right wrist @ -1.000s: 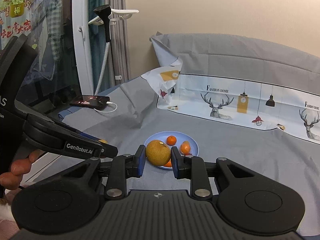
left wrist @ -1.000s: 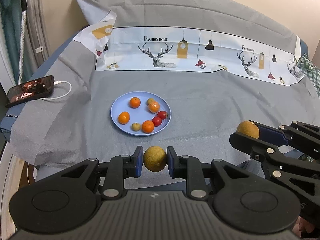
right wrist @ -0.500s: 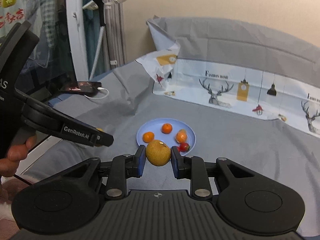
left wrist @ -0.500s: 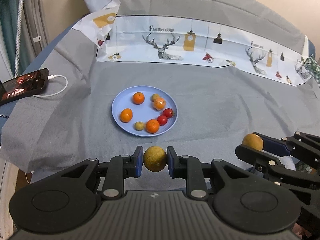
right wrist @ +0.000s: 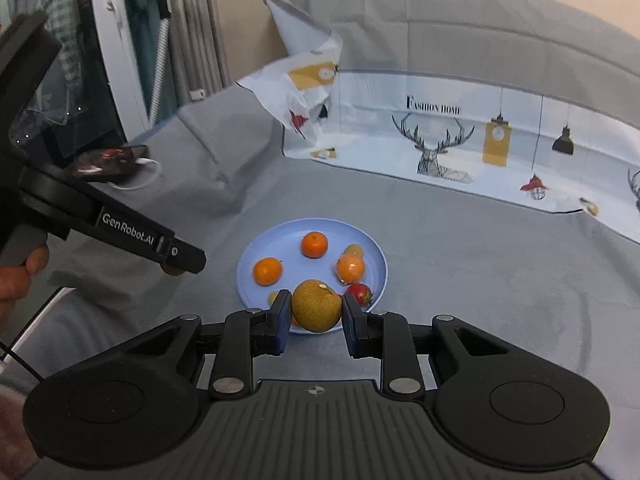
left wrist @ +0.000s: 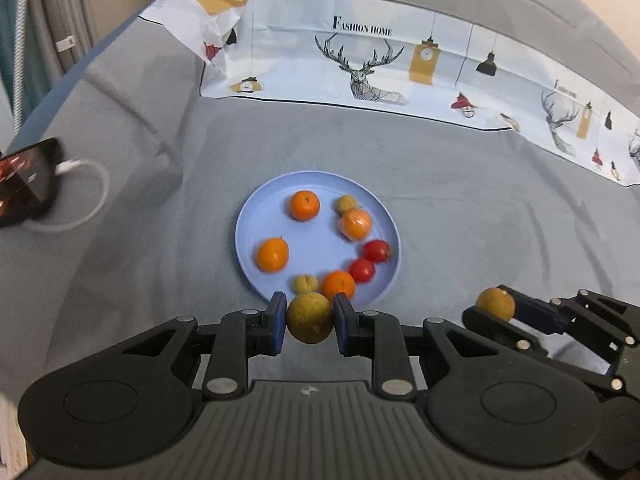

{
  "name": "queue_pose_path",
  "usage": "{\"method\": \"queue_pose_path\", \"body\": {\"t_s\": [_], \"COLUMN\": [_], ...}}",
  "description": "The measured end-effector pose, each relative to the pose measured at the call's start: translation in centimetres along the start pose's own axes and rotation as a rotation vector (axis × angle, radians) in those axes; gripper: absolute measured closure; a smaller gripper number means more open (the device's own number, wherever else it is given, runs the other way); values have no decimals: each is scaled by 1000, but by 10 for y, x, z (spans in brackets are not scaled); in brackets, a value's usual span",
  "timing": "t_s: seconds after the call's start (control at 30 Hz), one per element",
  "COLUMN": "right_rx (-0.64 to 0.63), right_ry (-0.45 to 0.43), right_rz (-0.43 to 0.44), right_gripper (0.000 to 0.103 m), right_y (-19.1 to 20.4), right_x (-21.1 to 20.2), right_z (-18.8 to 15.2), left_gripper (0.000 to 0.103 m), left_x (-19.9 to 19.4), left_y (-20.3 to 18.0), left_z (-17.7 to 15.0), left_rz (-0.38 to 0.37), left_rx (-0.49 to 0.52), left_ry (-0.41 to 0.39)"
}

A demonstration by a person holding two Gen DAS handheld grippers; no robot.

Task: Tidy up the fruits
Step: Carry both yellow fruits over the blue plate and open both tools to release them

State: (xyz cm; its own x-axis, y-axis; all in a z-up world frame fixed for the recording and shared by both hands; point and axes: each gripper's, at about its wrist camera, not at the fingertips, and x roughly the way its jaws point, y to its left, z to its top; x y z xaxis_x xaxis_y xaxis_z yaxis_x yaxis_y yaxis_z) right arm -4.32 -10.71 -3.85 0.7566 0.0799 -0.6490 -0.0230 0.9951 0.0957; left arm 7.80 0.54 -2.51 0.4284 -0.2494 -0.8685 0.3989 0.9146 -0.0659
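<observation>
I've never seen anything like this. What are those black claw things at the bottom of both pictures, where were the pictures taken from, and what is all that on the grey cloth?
There is no robot here. A person holds a hand tool with two fingers in each hand, and a wide-angle camera on each tool looks forward along its fingers. So one picture comes from the left gripper, the other from the right gripper.

Each gripper is shut on a yellow-brown round fruit: the left fruit and the right fruit. Each camera also catches the other tool at its edge.

On the grey cloth lies a blue plate with four small oranges, two red tomatoes and two little yellowish fruits. At the back lies a white sheet printed with deer. At the left is a phone on a white cable.
</observation>
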Motion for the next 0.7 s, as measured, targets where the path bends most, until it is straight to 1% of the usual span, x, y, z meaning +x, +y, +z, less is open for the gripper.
{"method": "queue_pose_path", "body": {"t_s": [0.1, 0.37, 0.6, 0.63, 0.67, 0.7], "right_rx": [13, 1, -32, -40, -48, -54], "right_ry": [37, 93, 130, 133, 138, 141], "right_rz": [0, 23, 38, 41, 45, 48], "right_gripper": [75, 75, 75, 75, 75, 75], "right_y": [-8, -14, -15, -14, -14, -14], "right_x": [33, 103, 146, 151, 155, 160], "right_z": [6, 15, 17, 17, 18, 20], "left_gripper": [76, 76, 75, 67, 57, 28], "left_x": [28, 97, 143, 147, 150, 150], "left_y": [-1, 2, 7, 8, 9, 9], "left_z": [16, 46, 60, 62, 63, 65], "left_rz": [0, 27, 46, 46, 53, 68], "left_rx": [10, 34, 47, 50, 55, 54], "left_ry": [26, 89, 146, 153, 159, 150]}}
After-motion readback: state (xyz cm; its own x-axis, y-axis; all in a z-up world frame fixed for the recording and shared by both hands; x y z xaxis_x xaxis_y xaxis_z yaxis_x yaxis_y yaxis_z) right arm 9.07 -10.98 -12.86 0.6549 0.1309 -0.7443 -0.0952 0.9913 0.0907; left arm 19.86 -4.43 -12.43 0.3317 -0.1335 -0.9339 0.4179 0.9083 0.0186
